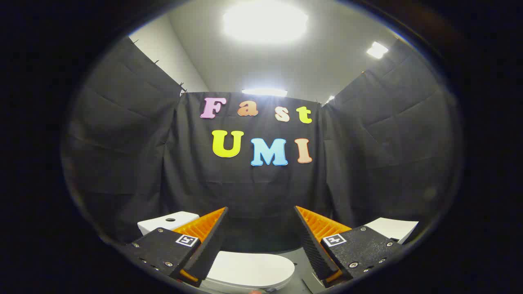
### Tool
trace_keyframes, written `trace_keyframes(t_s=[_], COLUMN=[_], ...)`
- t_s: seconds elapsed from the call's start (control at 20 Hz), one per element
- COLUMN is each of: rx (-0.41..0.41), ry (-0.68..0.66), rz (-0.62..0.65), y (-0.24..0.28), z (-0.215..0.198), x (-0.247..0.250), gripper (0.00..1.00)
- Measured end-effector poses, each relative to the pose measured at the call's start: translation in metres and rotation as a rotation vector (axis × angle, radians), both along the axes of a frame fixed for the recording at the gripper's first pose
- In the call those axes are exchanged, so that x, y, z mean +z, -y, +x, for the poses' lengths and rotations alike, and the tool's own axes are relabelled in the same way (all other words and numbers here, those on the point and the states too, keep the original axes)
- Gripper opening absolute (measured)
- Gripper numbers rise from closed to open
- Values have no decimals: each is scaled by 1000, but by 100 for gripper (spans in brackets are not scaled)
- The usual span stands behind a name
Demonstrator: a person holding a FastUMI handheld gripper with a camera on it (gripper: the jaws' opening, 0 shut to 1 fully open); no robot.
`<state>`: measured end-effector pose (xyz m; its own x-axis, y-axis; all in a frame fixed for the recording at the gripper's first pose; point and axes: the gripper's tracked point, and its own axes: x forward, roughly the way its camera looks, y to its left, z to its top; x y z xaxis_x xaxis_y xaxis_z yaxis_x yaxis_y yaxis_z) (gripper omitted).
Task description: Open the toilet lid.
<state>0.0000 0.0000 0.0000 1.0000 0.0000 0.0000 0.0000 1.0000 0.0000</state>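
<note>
While I hold the gripper (260, 241) level and well above the fixture, its fingers stand spread wide with nothing between them, so it is open and empty. Just below and between the fingers, a little toward the left one, lies the toilet lid (249, 269), white, smooth and glossy, lying flat and closed.

I judge it to be a stiff moulded plastic shell: light enough to swing with one finger, rigid enough not to flex, but slick, so a pinch on the flat top would slide off. I would take it at the rounded front rim, the edge farthest from the hinge, by hooking a finger under the lip or pinching the lip between both fingers, then lift along an arc about the hinge at the back. I cannot see the hinge or how much gap sits under the rim, so that part is a guess.

Behind the left finger sits the white cistern (168, 221) with a round button on top; the lid will likely come to rest against it. Beside the bowl I see a patch of grey floor (295, 265). Beyond the right finger is a white flat-topped block (393, 228); I cannot tell what it is. Farther off, black cloth walls (122, 155) close in the booth, and bright ceiling lights (264, 20) glare overhead.
</note>
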Motion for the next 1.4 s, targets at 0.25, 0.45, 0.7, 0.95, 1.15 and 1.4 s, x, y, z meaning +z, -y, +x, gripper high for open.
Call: trace_keyframes(t_s=[0.25, 0.45, 0.7, 0.95, 1.15, 1.4], rx=[-36, -44, -64, -63, -75, -98], ry=[-3, -13, -28, -32, -45, -61], rz=[-35, 5, -9, -4, -1, 40], y=[16, 22, 33, 35, 42, 53], z=[-1, -2, 0, 2, 5, 11], x=[-2, -8, -18, -25, -43, -73], gripper=[95, 95, 95, 95, 95, 95])
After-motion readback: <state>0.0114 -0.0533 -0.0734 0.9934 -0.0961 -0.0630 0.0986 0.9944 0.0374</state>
